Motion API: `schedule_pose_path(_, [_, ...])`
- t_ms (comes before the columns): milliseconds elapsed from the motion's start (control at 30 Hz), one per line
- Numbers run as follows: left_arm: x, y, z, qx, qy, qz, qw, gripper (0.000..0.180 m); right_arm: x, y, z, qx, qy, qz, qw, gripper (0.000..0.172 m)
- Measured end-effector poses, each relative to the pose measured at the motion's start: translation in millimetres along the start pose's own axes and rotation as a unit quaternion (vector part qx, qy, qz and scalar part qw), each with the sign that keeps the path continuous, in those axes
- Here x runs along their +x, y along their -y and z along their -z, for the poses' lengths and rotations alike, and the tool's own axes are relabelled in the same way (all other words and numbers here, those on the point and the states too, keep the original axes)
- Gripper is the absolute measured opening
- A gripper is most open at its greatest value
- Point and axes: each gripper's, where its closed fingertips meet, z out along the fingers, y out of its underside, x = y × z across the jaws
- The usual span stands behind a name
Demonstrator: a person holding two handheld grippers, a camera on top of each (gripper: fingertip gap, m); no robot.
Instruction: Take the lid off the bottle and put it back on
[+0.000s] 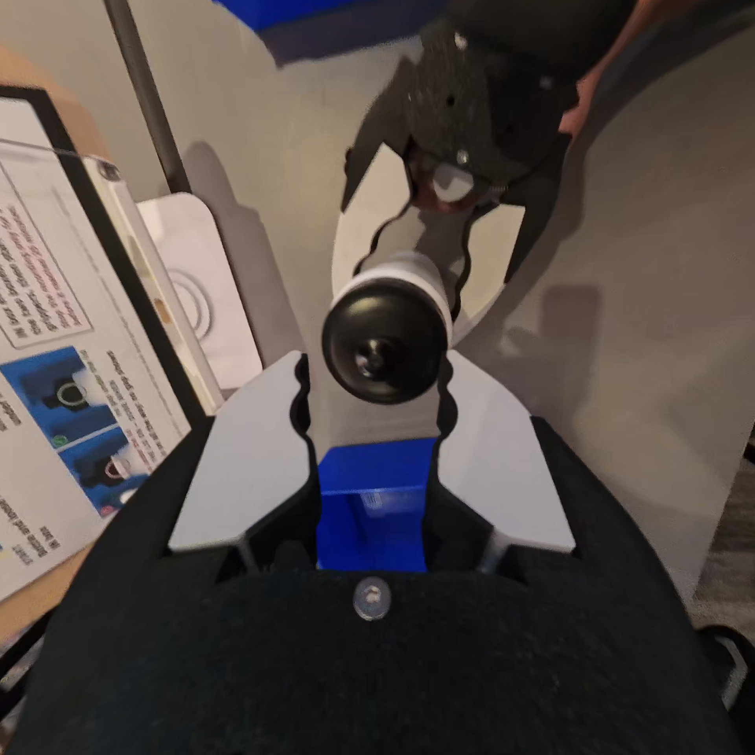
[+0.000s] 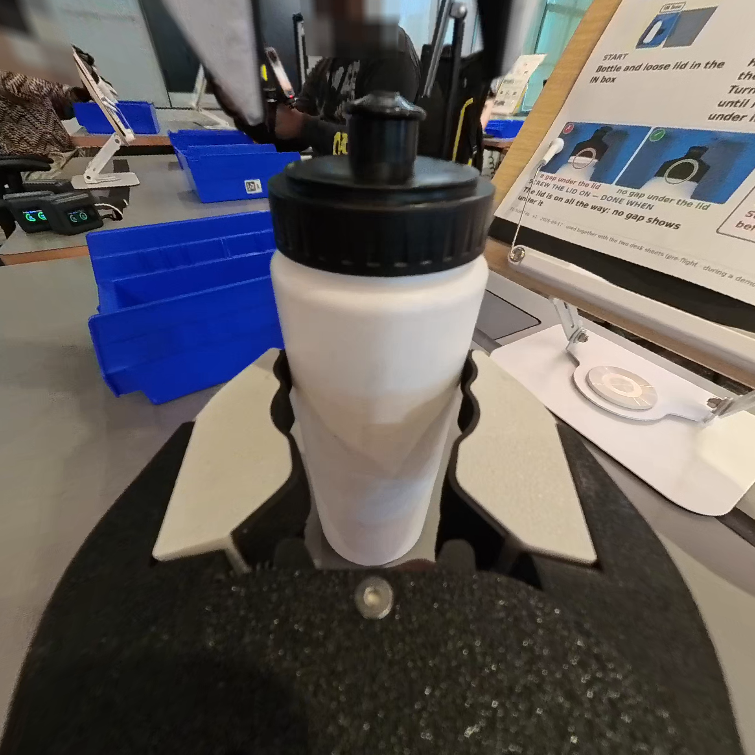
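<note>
Left wrist view stares down onto the bottle [image 1: 384, 347] lid from close above; right wrist view faces its side, level, equally near

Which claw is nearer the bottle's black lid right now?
Left. The left claw hangs open right at the black lid, fingertips flanking it. The right claw grips the white bottle lower on its body, well below the lid.

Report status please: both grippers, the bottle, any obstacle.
Right gripper clamped on white bottle. Left gripper open, fingertips beside black lid, not gripping. Lid on. No obstacle.
</note>
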Motion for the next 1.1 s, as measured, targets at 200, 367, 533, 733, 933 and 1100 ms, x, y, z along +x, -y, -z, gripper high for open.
schedule_pose_path(200, [2.1,-2.1,-17.4,-0.032,-0.055,-0.002,0.998,0.074,-1.2,-0.4,0.2,-0.003,-0.002,0.002,1.0,0.08])
schedule_pose_path(367, [8.0,-5.3,-22.9,-0.062,-0.069,0.017,0.996,0.066,-0.8,-0.7,-0.2,-0.002,-0.001,0.0,1.0,0.08])
schedule_pose_path(533, [7.0,-5.0,-23.0,-0.077,-0.056,0.14,0.986,0.066,-0.7,-1.0,-0.3,-0.002,-0.002,-0.001,1.0,0.08])
schedule_pose_path(733, [3.2,-4.1,-23.8,-0.091,-0.034,0.383,0.919,0.066,-0.2,-1.5,-0.3,-0.004,-0.003,-0.005,1.0,0.08])
schedule_pose_path(933, [8.5,-7.0,-18.4,-0.095,-0.048,0.379,0.919,0.071,-1.2,-1.8,-0.6,-0.005,-0.003,-0.002,1.0,0.08])
schedule_pose_path(1100, [-2.6,-18.4,-3.6,-0.088,0.064,0.097,0.989,0.103,-0.2,-2.0,-0.8,0.0,-0.001,-0.007,1.0,0.08])
